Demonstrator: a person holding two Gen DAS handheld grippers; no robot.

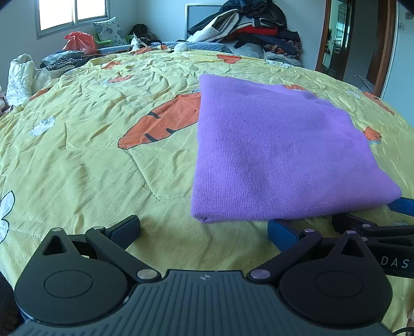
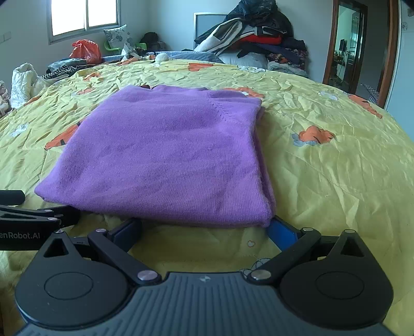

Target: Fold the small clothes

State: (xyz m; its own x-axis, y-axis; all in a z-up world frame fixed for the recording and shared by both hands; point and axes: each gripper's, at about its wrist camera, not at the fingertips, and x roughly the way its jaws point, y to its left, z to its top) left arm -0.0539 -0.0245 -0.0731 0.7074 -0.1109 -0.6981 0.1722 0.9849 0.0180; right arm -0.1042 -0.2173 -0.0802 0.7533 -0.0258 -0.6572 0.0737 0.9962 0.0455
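A purple sweater [image 2: 165, 155] lies folded into a neat, thick rectangle on the bed. It is a soft knit with fine ribs running across it, and the layers show as stacked edges along its right side. A slanted seam runs down from the neck end, which points away toward the far side of the bed. The near edge is a rounded fold.

The bed is covered by a yellow quilt [image 2: 323, 168]. The quilt is thin and crinkly, with stitched lines and pictures of orange carrots and small white bunnies. One big carrot [image 1: 160, 124] lies just beside the sweater's left edge.

The left tongs [image 1: 204, 230] are spread wide and hold nothing. They sit low on the quilt, near the sweater's near left corner. Their right finger lies just under the near edge of the sweater.

The right tongs [image 2: 204, 227] are spread wide too and hold nothing. Both of their fingers rest right at the sweater's near edge, one toward the middle and one at the right corner. The two tools are close side by side.

Far back, a tall heap of clothes [image 2: 253, 38] leans by the wall. There is a red plastic bag [image 2: 85, 50] under a window [image 2: 85, 15], a flowered pillow [image 2: 119, 36], and white padded bedding [image 2: 23, 80] at the left. A wooden door frame [image 2: 388, 51] stands at the right.
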